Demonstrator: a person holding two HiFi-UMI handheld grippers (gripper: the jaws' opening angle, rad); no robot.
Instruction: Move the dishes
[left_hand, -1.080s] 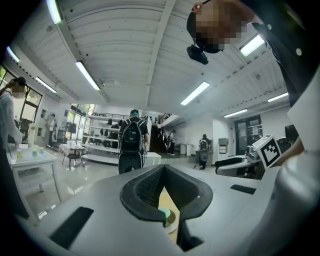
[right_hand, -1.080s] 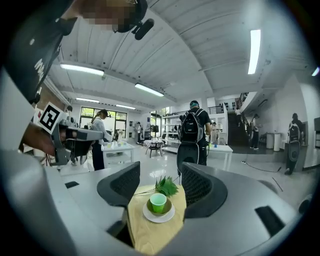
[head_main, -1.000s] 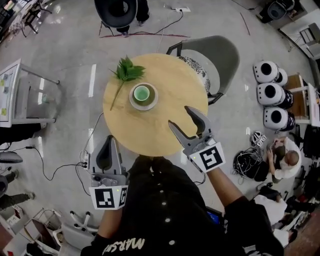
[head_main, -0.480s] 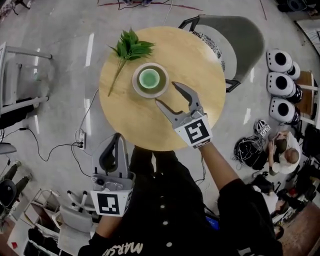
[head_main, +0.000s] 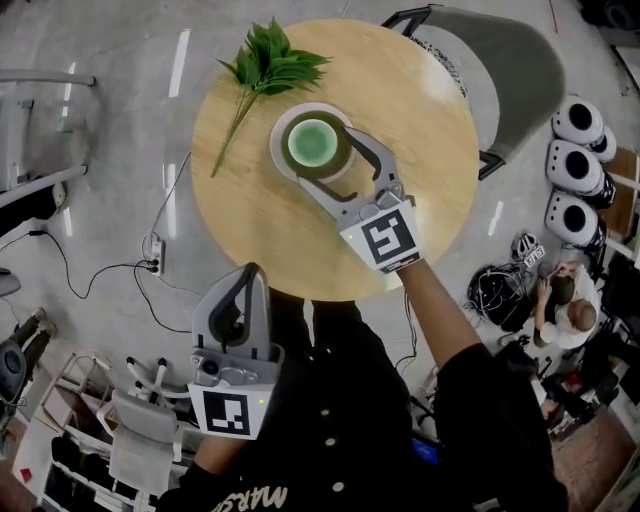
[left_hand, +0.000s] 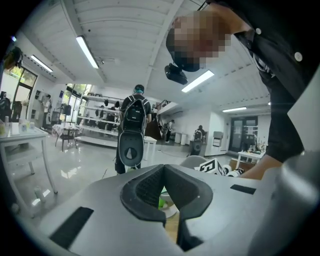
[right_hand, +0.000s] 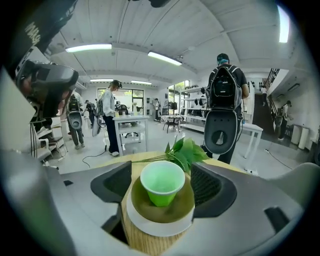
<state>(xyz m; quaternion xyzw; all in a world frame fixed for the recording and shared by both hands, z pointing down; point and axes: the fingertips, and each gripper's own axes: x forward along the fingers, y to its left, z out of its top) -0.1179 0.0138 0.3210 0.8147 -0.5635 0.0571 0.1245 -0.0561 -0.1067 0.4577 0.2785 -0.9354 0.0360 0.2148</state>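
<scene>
Straddling plate (right_hand: 160, 222) and cup (right_hand: 162, 181) near table (head_main: 260, 220) centre, my right gripper (head_main: 325, 158) has just been opening: jaws spread, seemingly untouching. Left gripper (head_main: 245, 285), seven o'clock, pressed together. I judge plate stiff, breakable, cup tippy: pinch rim, level.

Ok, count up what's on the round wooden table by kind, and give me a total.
green cup: 1
plate: 1
leafy sprig: 1
Total: 3
</scene>
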